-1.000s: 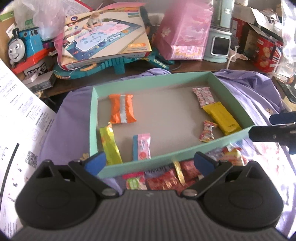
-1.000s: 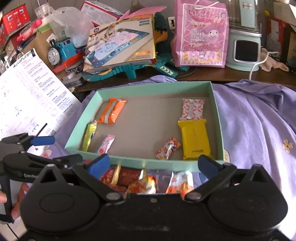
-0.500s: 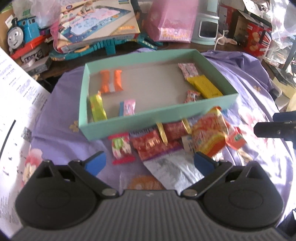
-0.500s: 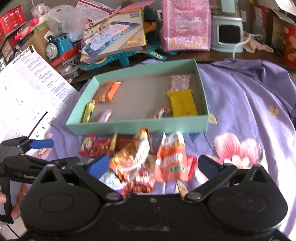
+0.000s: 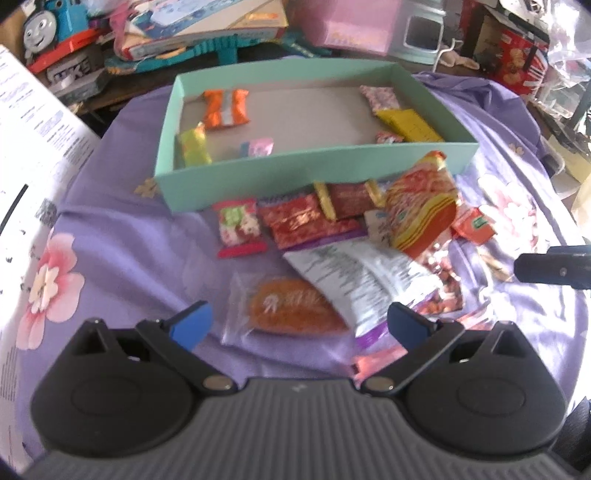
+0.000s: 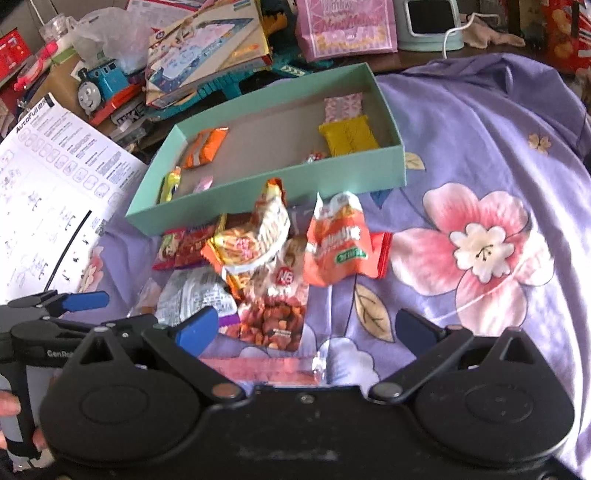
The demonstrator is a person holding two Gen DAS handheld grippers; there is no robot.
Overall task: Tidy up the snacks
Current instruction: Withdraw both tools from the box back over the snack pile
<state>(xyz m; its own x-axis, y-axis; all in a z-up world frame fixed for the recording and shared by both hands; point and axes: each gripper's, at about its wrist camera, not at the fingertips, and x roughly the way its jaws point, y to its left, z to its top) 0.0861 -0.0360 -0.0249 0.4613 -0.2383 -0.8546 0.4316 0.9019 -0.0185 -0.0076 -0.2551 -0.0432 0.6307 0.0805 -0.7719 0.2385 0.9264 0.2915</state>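
A mint-green box [image 5: 314, 168] [image 6: 280, 188] lies on a purple flowered cloth and holds several small snacks, among them an orange pack [image 5: 225, 107] and a yellow pack [image 5: 408, 125]. A pile of loose snacks lies in front of it: a red-and-white candy [image 5: 238, 225], a noodle pack [image 5: 421, 210], a silver bag [image 5: 354, 277], a clear-wrapped pastry [image 5: 291, 308], an orange pack [image 6: 338, 242] and a nut bag [image 6: 275, 314]. My left gripper [image 5: 299, 325] is open and empty above the pastry. My right gripper [image 6: 306, 328] is open and empty near the nut bag.
Toys, a blue train [image 6: 98, 85], a game box [image 6: 207, 40] and a pink gift bag [image 6: 347, 26] crowd the desk behind the box. A white printed sheet [image 6: 48, 177] lies at the left. The cloth [image 6: 480, 147] stretches out to the right.
Both grippers have pulled back and up from the box. The loose snack pile in front of the box has come fully into view. Both grippers stay open.
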